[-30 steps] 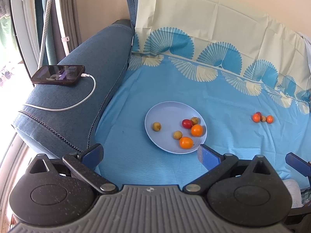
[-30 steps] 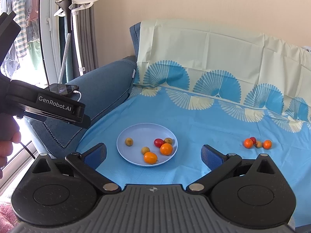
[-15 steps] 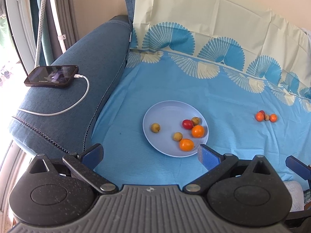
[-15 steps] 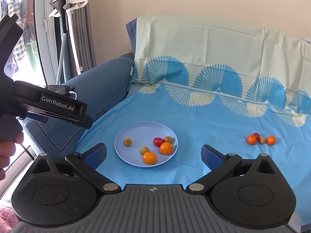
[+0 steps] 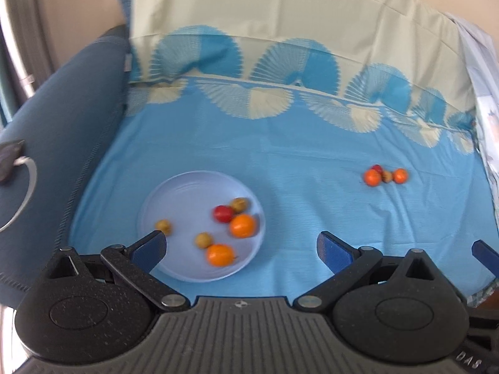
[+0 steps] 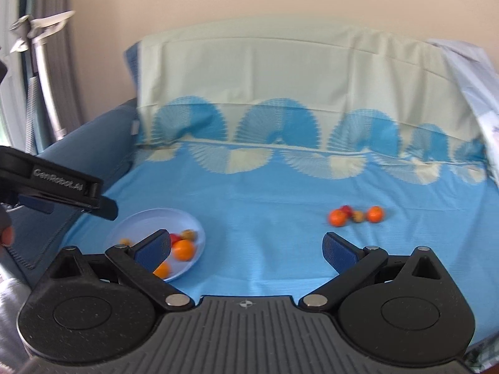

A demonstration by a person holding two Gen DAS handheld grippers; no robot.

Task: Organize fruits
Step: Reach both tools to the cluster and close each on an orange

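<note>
A pale blue plate (image 5: pixel 187 193) lies on the blue sheet and holds several small fruits: two oranges (image 5: pixel 242 225), a red one (image 5: pixel 222 213) and small yellow-brown ones. It also shows in the right wrist view (image 6: pixel 149 222). A loose cluster of fruits (image 5: pixel 385 175) lies on the sheet to the right, also in the right wrist view (image 6: pixel 355 215): two oranges, a red one and a brown one. My left gripper (image 5: pixel 241 249) is open and empty, near the plate's front edge. My right gripper (image 6: pixel 246 249) is open and empty, short of the cluster.
The sofa's dark blue armrest (image 5: pixel 56 118) rises on the left with a phone (image 5: pixel 7 162) and white cable on it. The draped backrest (image 5: pixel 280 31) stands behind. The left gripper's body (image 6: pixel 59 184) shows at the left of the right wrist view.
Both grippers have swung to the right and moved closer to the sheet. The plate has shifted left in both views and the loose cluster is nearer the centre. Both jaws stay open.
</note>
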